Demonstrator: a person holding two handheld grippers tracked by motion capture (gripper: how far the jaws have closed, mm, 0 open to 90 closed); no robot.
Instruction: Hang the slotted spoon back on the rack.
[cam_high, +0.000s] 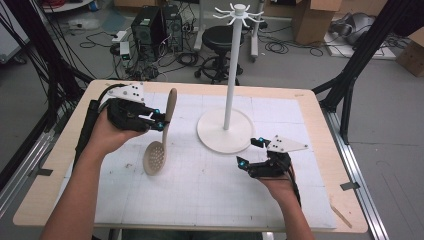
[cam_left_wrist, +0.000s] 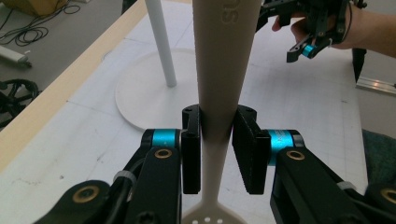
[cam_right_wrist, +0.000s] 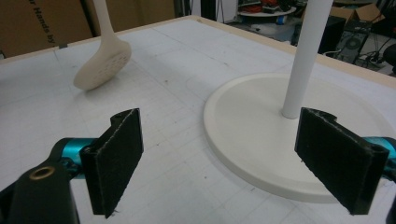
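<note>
A beige slotted spoon (cam_high: 162, 131) hangs upright over the white mat, perforated bowl down, handle up. My left gripper (cam_high: 161, 121) is shut on its handle (cam_left_wrist: 216, 93), both pads pressed against it, and the bowl (cam_right_wrist: 100, 64) is lifted just off the mat. A white hanging stand (cam_high: 227, 100) with a round base (cam_right_wrist: 261, 135) and hooks at the top stands at the mat's middle back. My right gripper (cam_high: 251, 151) rests open near the base's front right edge, nothing between its pads (cam_right_wrist: 116, 158).
The wooden table (cam_high: 65, 150) carries a white gridded mat (cam_high: 210, 185). A thin wooden stick (cam_high: 341, 214) lies at the front right corner. Behind the table are a black stool (cam_high: 220, 45), computer cases, cables and cardboard boxes.
</note>
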